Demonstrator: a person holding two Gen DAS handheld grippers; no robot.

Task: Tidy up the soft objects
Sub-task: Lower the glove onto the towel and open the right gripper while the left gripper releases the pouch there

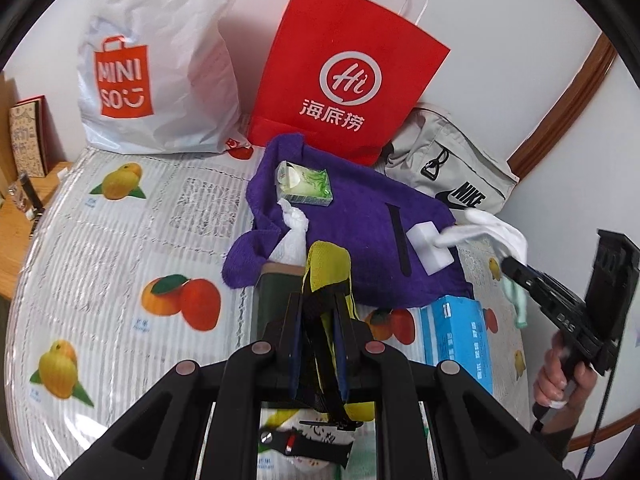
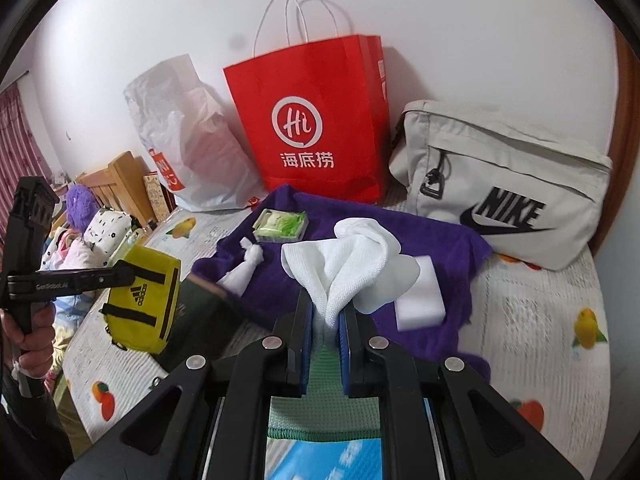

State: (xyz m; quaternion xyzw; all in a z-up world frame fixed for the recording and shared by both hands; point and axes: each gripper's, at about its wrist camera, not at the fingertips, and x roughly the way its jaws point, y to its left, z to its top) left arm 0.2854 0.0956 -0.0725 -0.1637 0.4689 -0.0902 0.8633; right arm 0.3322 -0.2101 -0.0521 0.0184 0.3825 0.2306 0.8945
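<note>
Purple towel [image 2: 420,240] crowds the bags; fruit-print cover [image 1: 100,248] lies open leftward.

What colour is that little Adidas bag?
Yellow with black straps; clearest in the right wrist view.

A tall red paper bag [image 2: 316,128] with white twisted handles stands against the white wall. Just left of it slumps a crinkled white plastic shopping bag [image 1: 160,76] bearing an orange logo. Further left of the red bag sits a wooden shelf [image 2: 120,184]. In front of the red bag spreads the fruit-printed table cover [image 1: 120,240], with a light-blue cardboard box [image 1: 456,340] lying on it.
</note>
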